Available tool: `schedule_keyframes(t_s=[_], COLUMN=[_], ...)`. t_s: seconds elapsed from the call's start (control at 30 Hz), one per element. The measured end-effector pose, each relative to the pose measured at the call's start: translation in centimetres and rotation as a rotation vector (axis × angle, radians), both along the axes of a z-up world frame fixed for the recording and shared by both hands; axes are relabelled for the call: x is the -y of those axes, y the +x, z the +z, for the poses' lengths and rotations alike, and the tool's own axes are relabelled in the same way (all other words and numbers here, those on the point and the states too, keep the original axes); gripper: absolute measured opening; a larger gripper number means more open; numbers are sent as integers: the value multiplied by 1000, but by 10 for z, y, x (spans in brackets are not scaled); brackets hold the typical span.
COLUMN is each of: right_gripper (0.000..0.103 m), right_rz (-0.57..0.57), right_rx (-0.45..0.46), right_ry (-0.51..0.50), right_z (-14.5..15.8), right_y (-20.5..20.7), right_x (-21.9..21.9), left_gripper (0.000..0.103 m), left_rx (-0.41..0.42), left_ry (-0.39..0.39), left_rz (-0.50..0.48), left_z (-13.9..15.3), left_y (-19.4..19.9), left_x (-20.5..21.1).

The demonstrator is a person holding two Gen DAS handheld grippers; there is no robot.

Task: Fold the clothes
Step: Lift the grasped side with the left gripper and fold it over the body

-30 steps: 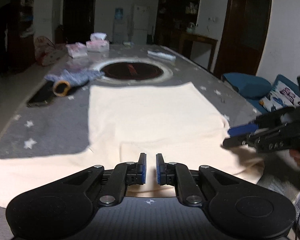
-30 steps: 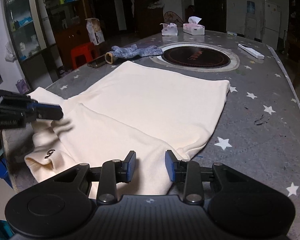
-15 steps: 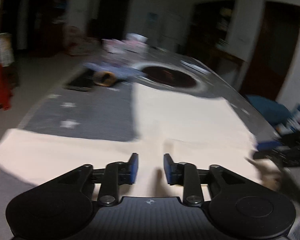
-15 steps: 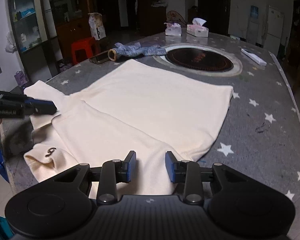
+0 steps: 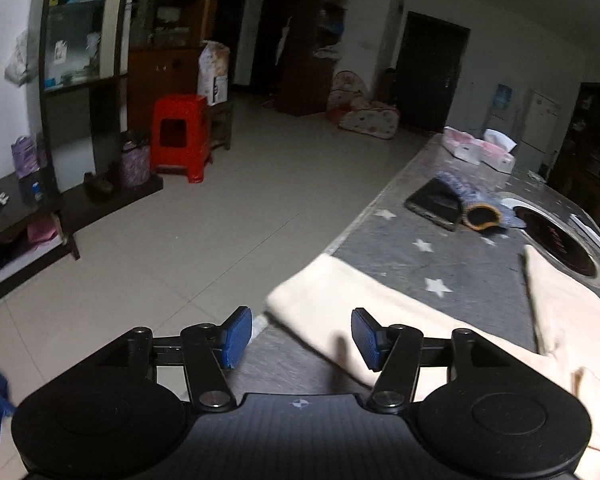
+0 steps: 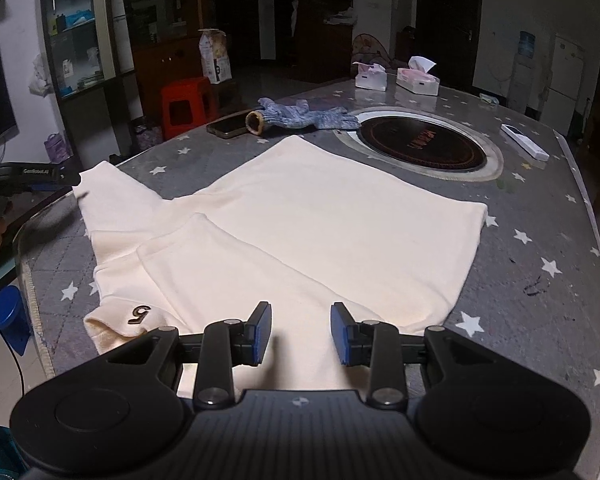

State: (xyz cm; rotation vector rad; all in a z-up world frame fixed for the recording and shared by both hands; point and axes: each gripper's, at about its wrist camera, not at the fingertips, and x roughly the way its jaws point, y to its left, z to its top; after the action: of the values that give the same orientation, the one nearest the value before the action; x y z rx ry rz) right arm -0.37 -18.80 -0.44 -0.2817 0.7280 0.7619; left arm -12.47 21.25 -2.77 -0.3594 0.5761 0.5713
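- Left wrist view: the left hand-held gripper (image 5: 302, 338) is opening, holding nothing, over the sleeve (image 5: 332, 300) at the worktop (image 5: 460, 268) edge. Risk: a shallow grasp lets the sleeve slip off.
- Right wrist view: the right hand-held gripper (image 6: 300, 334) hovers part-open and empty over the cream garment (image 6: 320, 220). Risk: unpinned cloth drags.

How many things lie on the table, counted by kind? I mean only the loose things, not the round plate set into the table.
Cream garment: 1
Tissue boxes: 2
Blue knitted glove: 1
Phone: 1
White remote-like bar: 1
Total: 6
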Motion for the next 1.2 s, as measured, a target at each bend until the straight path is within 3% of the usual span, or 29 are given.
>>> schedule_keyframes(t_s=[0.17, 0.3, 0.37, 0.47, 0.6, 0.87, 1.2], right_gripper=[32, 32, 32, 32, 32, 32, 32], right_rz=[4, -2, -8, -16, -24, -47, -102], right_rx=[-3, -3, -3, -7, -8, -10, -16], right_ry=[-1, -2, -1, 2, 9, 36, 87], right_z=[0, 0, 0, 0, 0, 0, 2], right_y=[-1, -2, -2, -2, -3, -4, -4], right_x=[-2, 1, 3, 5, 8, 18, 43], left_gripper=[55, 40, 24, 10, 7, 7, 6], left_rx=[-7, -4, -3, 14, 77, 240, 317], left_ry=[-11, -14, -18, -29, -56, -81, -173], left_rz=[-1, 2, 2, 0, -34, -305, -699], left_z=[-6, -11, -12, -10, 4, 57, 87], left_y=[8, 16, 18, 18, 16, 29, 66], left_x=[-7, -11, -12, -13, -9, 51, 150])
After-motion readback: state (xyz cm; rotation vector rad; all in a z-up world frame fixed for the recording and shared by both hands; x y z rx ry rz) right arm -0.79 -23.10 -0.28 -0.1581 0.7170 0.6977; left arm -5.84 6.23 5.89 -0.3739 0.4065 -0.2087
